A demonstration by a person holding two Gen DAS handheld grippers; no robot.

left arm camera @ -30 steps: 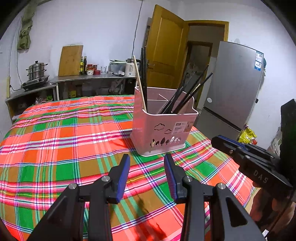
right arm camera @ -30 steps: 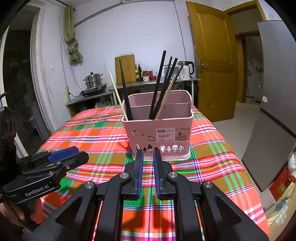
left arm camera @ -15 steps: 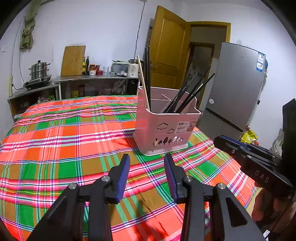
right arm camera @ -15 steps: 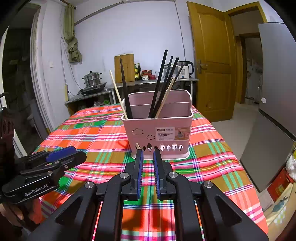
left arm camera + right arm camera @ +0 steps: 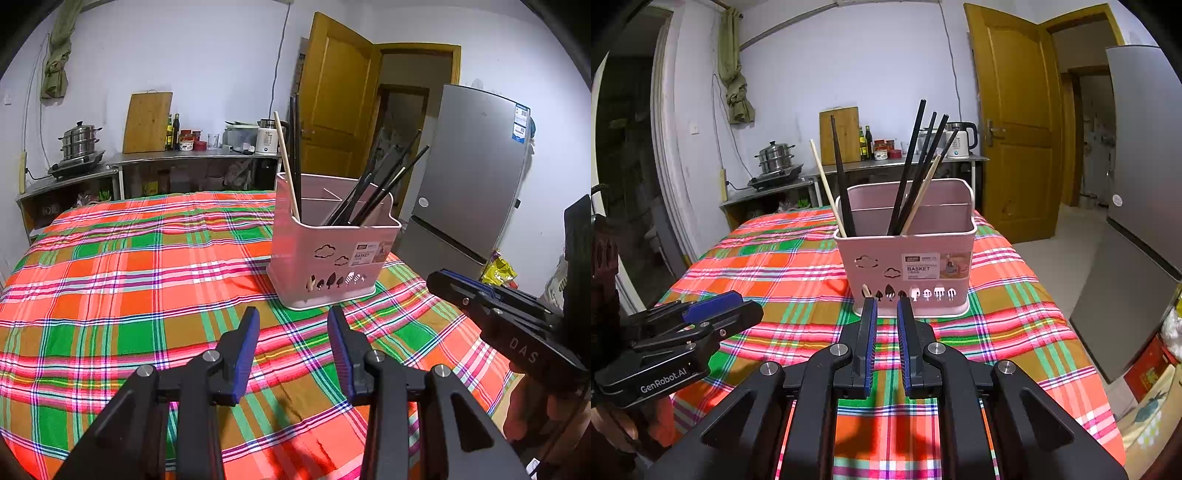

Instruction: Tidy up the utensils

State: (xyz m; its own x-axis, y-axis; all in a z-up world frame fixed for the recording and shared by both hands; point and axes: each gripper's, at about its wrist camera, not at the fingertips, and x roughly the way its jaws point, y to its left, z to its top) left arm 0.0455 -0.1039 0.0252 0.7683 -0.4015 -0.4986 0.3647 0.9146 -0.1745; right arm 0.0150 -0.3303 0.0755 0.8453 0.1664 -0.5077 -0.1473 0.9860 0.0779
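Several chopsticks [image 5: 916, 173] upright—tips leaning outward, pink basket [image 5: 905, 266]

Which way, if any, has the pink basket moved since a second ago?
No. The pink basket stands below the cutting board exactly as before, on the same stripes of the tablecloth.

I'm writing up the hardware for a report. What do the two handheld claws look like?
Both claws, left and right, are matte black plastic with blue ribbed pads and silver pivot bolts. White lettering marks their sides: "GenRobot.AI" on the left, "DAS" on the right. No cables show.
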